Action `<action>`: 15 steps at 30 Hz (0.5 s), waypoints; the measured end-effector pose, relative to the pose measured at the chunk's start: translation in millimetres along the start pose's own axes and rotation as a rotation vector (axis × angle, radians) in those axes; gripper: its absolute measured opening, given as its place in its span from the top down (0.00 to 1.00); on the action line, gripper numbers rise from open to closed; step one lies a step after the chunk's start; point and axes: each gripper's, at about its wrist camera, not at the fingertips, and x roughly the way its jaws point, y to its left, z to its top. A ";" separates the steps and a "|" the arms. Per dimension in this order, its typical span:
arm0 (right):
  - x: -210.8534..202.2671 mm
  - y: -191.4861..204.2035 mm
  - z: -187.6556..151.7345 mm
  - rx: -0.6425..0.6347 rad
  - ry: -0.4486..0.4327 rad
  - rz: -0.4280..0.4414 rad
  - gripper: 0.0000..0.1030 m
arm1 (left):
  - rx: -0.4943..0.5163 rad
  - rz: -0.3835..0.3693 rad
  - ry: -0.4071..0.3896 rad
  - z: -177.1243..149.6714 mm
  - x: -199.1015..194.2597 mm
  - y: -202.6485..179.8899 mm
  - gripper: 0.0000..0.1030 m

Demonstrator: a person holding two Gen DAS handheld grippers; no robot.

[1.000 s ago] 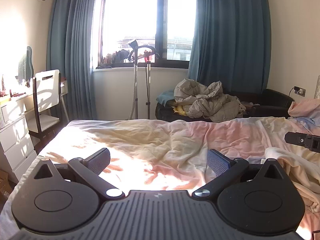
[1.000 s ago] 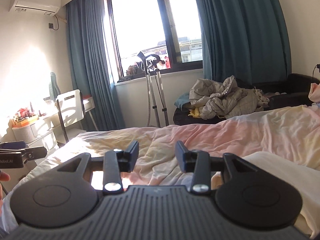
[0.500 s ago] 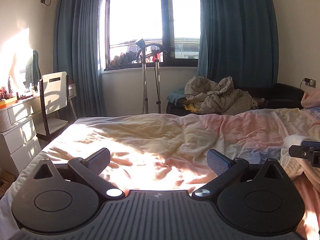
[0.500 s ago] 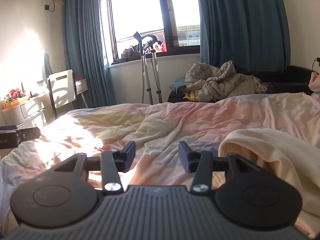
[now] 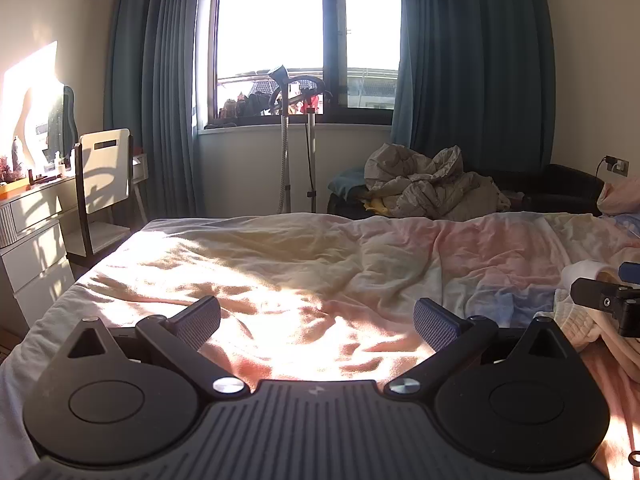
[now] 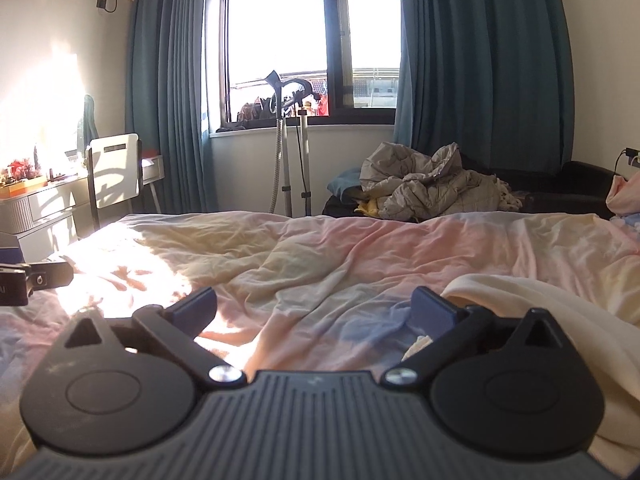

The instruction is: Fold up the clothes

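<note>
1. Bed (image 5: 320,264) with a rumpled pink, yellow and blue cover fills both views; a sun patch lies on its left part
2. Left tool (image 5: 316,322): low over the sunlit cover, jaws wide apart, nothing between them
3. Right tool (image 6: 314,308): low over the cover, jaws opening and now spread wide, only bedcover showing between them
4. Cream garment (image 6: 560,320): bunched on the bed at the right; its edge lies just beside the right finger (image 6: 434,308) of the right tool, and whether they touch cannot be told
5. Left view shows the same garment at the far right edge, partly behind the other tool
6. Beyond the bed: window (image 5: 308,40) between blue curtains, a heap of clothes (image 5: 432,184) on a dark sofa, white chair (image 5: 104,172) at left
</note>
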 end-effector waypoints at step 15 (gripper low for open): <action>0.3 -0.5 -0.7 0.013 0.008 -0.003 0.00 | 0.015 0.011 -0.020 -1.4 -2.2 -3.1 0.00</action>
